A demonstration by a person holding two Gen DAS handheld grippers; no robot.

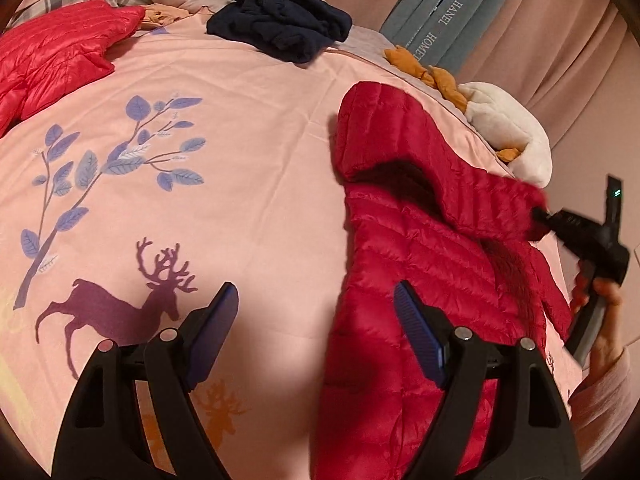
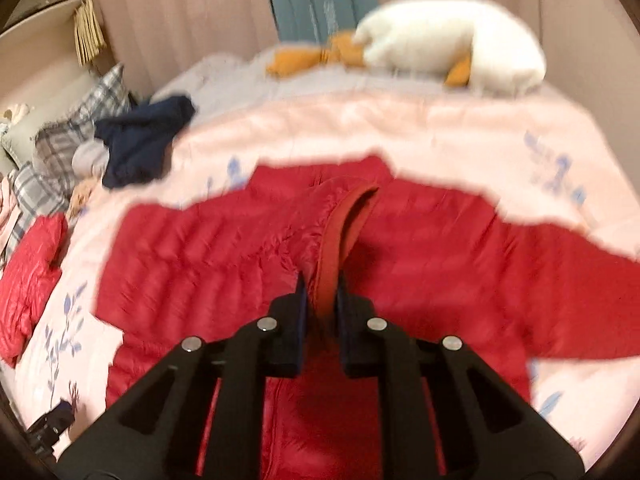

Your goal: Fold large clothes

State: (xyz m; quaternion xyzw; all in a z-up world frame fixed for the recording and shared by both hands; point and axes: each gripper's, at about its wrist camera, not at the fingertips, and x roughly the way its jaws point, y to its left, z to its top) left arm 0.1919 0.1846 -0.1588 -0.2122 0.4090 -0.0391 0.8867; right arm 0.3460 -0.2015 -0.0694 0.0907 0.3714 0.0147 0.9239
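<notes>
Bedcover (image 1: pixel 260 112), pink with a leaf and deer print, serves as the work surface. Red hooded puffer jacket (image 1: pixel 404 248) lies on it toward the right of the left wrist view, spread but rumpled, hood up-bed; no fold is visible, so the task is judged at its start, all folds outstanding. A second red jacket (image 1: pixel 52 64) and a dark navy garment (image 1: pixel 280 24) lie well apart, unfolded. Right gripper (image 2: pixel 320 292) is closed on a red edge band of the jacket, pads pressing it from both sides. Left gripper (image 1: pixel 316 328) stands wide open over the jacket's near edge, gripping nothing.
</notes>
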